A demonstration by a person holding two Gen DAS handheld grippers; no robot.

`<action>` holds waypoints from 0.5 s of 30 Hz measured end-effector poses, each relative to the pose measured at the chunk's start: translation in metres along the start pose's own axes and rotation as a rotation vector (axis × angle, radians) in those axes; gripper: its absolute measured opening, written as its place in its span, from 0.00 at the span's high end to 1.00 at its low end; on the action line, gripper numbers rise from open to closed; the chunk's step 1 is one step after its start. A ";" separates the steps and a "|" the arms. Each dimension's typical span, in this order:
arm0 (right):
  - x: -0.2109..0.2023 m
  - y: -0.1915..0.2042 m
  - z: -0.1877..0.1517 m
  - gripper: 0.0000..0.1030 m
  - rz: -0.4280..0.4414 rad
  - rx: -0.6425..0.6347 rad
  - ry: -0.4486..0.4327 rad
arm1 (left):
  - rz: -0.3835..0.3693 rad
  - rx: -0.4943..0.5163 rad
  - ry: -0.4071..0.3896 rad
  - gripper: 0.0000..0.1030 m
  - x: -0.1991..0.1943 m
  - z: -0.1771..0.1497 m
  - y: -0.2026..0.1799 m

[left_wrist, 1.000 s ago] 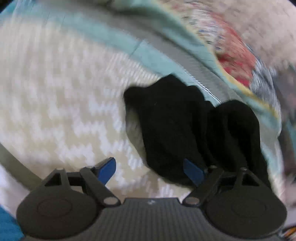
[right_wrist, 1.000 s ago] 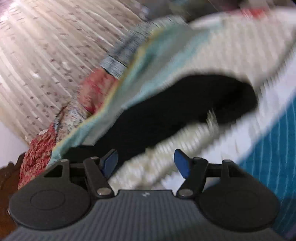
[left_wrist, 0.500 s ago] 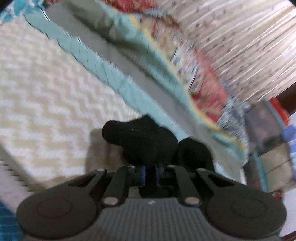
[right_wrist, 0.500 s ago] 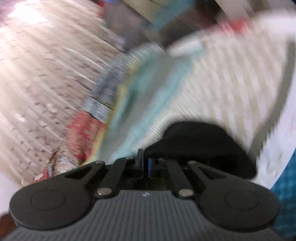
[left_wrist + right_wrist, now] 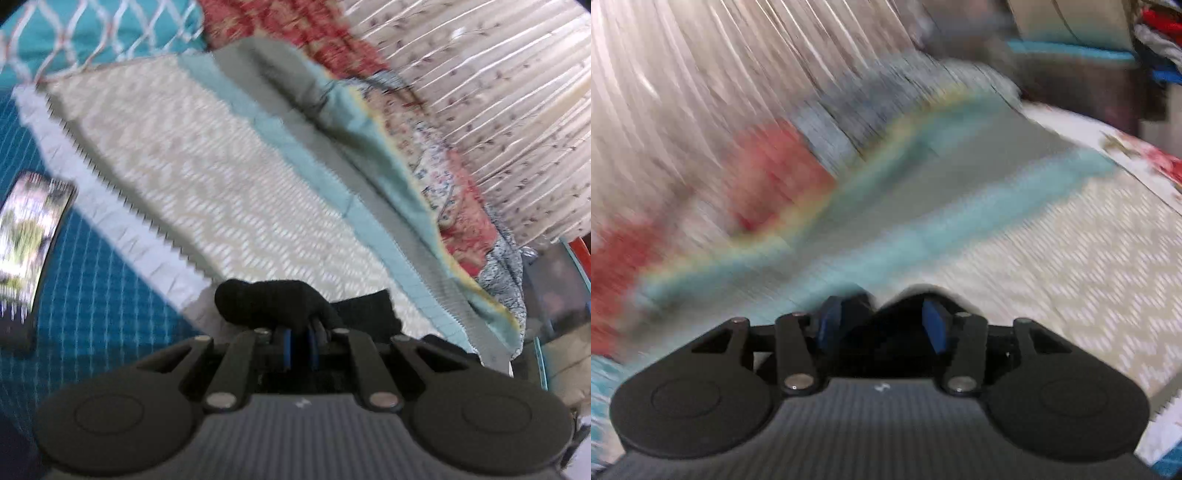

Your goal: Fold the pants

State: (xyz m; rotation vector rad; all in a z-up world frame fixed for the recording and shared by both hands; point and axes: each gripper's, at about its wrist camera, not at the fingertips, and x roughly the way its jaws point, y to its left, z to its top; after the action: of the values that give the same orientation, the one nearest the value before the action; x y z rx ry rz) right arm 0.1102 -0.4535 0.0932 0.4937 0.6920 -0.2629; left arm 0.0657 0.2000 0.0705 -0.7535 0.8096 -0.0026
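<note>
Left wrist view showed the left tool (image 5: 298, 345) clamped tight on a bunched fold of black pants (image 5: 269, 304), its blue pads nearly meeting with the cloth pinched between them. The pants rose in a dark hump just ahead of the tool, with more black fabric trailing off to the right, over a cream zigzag blanket (image 5: 207, 177) spread on a bed. A teal quilt (image 5: 92, 295) lay to the left with a phone (image 5: 29, 243) on it, and a striped curtain (image 5: 498, 110) hung behind the bed. The right wrist view was heavily blurred. It showed the right tool (image 5: 882, 325) with its jaws about halfway apart and opening; black cloth sat between the blue pads, but the left pad looked clear of it, so the grip appeared to be letting go. From these views the fold seemed only partly under way: one end of the pants was gathered and lifted by the left tool, and no neat, flat fold could be seen. Carrying the cloth over, laying it flat and smoothing it appeared to be still left.
</note>
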 end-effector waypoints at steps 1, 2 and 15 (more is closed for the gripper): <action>0.006 -0.007 -0.007 0.49 -0.023 0.014 0.024 | 0.001 0.004 0.005 0.92 0.000 -0.002 0.002; 0.006 -0.020 -0.018 0.49 0.011 0.059 0.041 | 0.008 0.018 0.006 0.92 -0.002 -0.005 0.005; -0.073 -0.099 -0.126 0.47 0.161 0.503 0.014 | 0.011 0.044 0.021 0.92 0.006 0.002 0.003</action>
State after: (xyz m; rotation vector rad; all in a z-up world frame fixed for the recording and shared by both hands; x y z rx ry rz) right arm -0.0516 -0.4683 0.0244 1.0271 0.5939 -0.2816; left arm 0.0707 0.2017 0.0654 -0.7086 0.8314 -0.0181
